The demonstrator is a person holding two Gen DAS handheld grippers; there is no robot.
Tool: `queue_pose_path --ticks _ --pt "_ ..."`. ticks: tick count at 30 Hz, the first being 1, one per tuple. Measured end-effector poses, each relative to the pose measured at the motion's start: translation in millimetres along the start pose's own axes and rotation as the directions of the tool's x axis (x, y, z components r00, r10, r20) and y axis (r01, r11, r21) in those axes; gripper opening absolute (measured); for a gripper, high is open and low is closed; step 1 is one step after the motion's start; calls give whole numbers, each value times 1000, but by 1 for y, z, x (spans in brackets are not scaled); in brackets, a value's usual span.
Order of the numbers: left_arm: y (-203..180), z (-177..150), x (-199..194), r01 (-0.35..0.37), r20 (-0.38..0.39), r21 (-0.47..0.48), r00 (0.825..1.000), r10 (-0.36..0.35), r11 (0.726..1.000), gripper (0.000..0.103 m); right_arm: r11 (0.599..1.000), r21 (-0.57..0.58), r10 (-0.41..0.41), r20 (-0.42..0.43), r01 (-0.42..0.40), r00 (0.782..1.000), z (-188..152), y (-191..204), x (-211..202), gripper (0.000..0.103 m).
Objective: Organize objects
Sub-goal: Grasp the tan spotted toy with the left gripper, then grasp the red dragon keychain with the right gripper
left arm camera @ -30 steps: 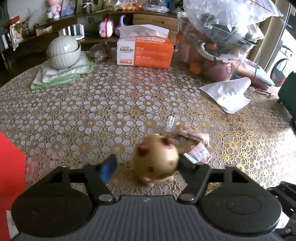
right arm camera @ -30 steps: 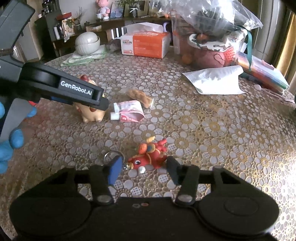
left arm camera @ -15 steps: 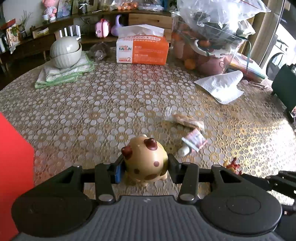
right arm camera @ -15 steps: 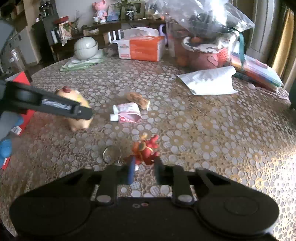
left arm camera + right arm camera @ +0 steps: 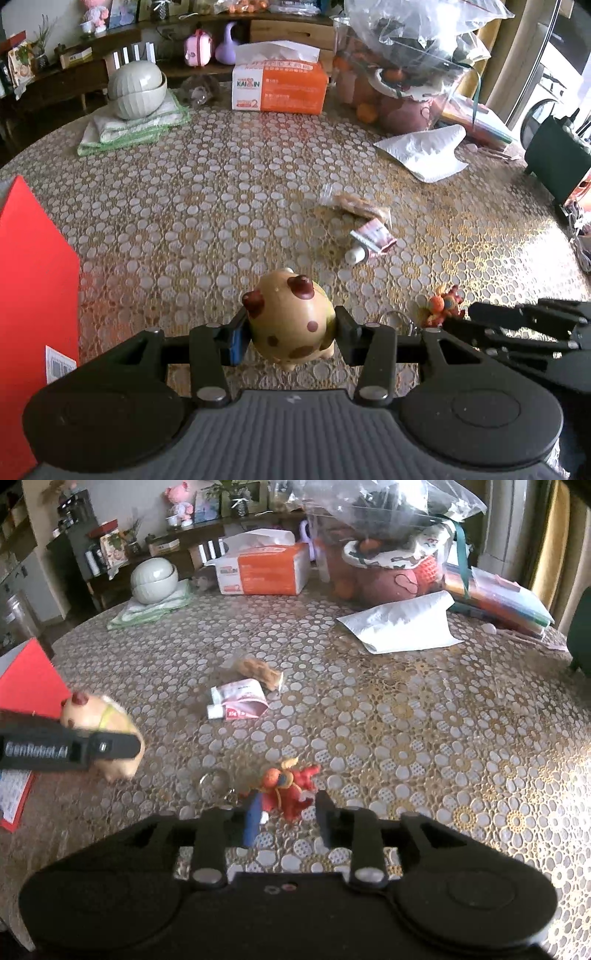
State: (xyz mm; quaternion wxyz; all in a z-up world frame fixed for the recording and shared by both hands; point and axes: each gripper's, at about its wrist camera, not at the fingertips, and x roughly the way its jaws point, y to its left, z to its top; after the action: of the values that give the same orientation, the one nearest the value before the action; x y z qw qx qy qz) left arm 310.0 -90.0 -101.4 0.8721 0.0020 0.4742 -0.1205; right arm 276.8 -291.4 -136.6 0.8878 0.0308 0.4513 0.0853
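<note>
my left gripper [image 5: 288, 334] is clamped on the spotted toy pig [image 5: 291, 321] above the table [image 5: 221, 206]; my right gripper's [image 5: 284, 818] jaws are opening around the red keychain [image 5: 290, 788] — i'd re-centre before squeezing, then lift slowly.

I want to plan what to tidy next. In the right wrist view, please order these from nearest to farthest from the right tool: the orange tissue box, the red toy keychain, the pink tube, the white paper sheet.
1. Red toy keychain: between the fingers of the right tool.
2. Pink tube: mid-table, slightly left.
3. White paper sheet: farther back, right.
4. Orange tissue box: far edge, centre-left.
</note>
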Motion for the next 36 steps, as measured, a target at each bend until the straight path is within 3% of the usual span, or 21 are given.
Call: queue_pose_path --ticks 8,13,17,36 --pt "0 -6 6 10 -17 1 1000 -10 1000 46 998 57 -9 -7 9 1000 9 2 13 40" --pt "-2 -7 8 16 -16 9 1000 -15 1000 46 998 50 -27 1 27 1000 8 8 17 39" --pt "-5 -9 6 21 -19 21 1000 -21 1000 46 999 37 -28 6 27 1000 7 11 15 33" --pt "-7 -23 -38 59 -16 41 998 -58 997 46 999 1 41 64 -41 997 -8 24 -53 30"
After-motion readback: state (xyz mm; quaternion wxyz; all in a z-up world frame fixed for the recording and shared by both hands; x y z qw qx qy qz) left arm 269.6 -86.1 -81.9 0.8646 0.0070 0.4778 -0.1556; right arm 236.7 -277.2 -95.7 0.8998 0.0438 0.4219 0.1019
